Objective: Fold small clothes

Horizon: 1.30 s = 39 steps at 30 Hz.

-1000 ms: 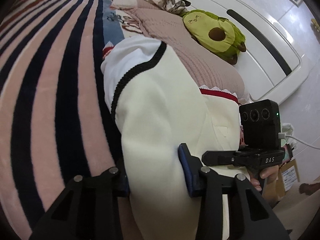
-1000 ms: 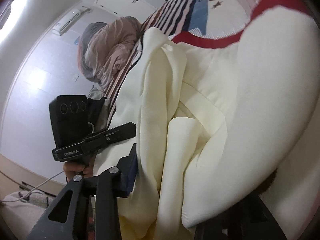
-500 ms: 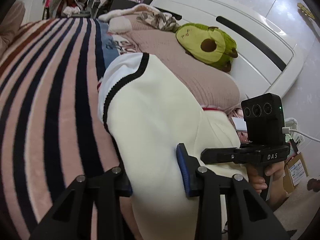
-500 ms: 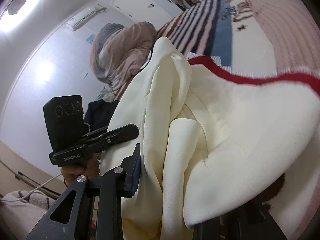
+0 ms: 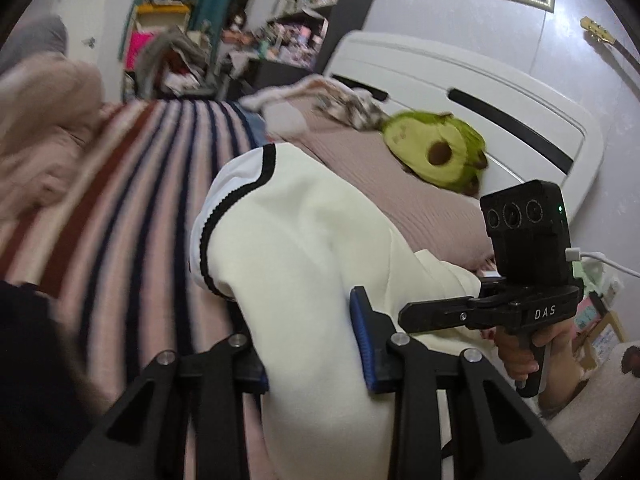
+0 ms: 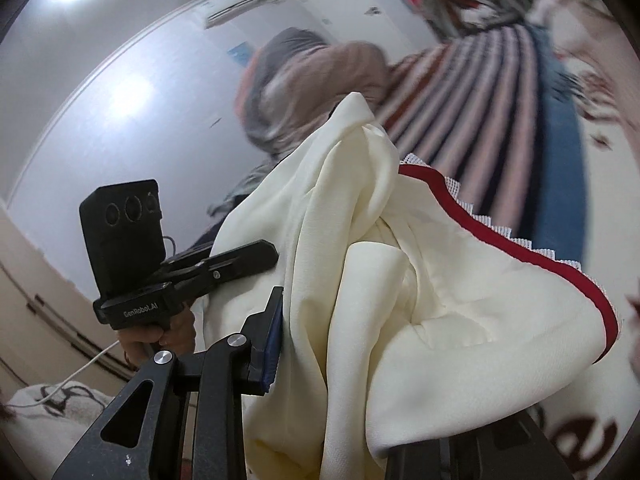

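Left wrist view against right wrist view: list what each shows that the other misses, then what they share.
Only the left wrist view shows the avocado plush, the white headboard and the garment's black trim. Only the right wrist view shows the air conditioner and the garment's red trim. Both show the cream garment gripped in the viewing claw, the striped blanket and the opposite claw's handle.

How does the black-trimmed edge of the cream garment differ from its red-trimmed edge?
The black-trimmed edge has a narrow dark band bordering a white panel; the red-trimmed edge has a broader band backed by white mesh. Black hangs over the striped blanket; red lies nearer the right tongs. Both border the cream garment.
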Available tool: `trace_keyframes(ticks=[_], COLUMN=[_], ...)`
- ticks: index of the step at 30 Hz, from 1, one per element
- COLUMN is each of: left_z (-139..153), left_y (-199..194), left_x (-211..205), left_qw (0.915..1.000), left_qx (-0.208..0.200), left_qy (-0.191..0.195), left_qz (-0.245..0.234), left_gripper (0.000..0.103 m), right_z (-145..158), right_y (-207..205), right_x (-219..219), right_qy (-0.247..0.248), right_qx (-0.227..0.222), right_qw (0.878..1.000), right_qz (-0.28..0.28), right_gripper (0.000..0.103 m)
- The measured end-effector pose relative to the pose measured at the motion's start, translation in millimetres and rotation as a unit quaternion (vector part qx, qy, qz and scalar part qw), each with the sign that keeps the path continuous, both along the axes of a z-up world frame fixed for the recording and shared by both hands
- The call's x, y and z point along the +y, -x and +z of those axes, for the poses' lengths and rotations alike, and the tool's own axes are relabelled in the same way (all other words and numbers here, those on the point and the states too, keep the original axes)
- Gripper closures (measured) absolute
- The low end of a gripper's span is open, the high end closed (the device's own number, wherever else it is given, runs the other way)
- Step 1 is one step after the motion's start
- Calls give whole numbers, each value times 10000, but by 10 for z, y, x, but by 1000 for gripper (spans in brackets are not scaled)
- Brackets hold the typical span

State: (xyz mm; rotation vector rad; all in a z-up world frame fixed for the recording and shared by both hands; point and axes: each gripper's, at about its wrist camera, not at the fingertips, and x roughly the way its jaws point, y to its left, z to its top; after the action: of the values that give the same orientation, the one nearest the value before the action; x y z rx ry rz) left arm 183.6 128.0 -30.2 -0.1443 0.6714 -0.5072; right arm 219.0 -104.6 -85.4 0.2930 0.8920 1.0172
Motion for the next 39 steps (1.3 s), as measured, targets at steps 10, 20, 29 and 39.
trace_keyframes(ticks=[10,20,29,39], left_z=[972,1052,255,-4], left_y=[642,903,367,179], left_x=[1367,2519,3051,3133], left_qw=[9875,9691,9682,9669], left_qx=[-547,-176,574,788], left_qy=[-857,-1027,-761,-717], left_qz=[1207,2235,2314,2319], left_gripper=[74,74,71,66], right_z=[771,851,236,6], right_y=[-50,-12,-274,-612], right_x=[1661,2989,3480,3632], right_qy=[-366,-555,110,416], right_qx=[-753,-664,-533,-630], right_qw=[9833,9579,9603,9601], right_qz=[1614,2736,2737,2692], right_gripper=[77,77,75,53])
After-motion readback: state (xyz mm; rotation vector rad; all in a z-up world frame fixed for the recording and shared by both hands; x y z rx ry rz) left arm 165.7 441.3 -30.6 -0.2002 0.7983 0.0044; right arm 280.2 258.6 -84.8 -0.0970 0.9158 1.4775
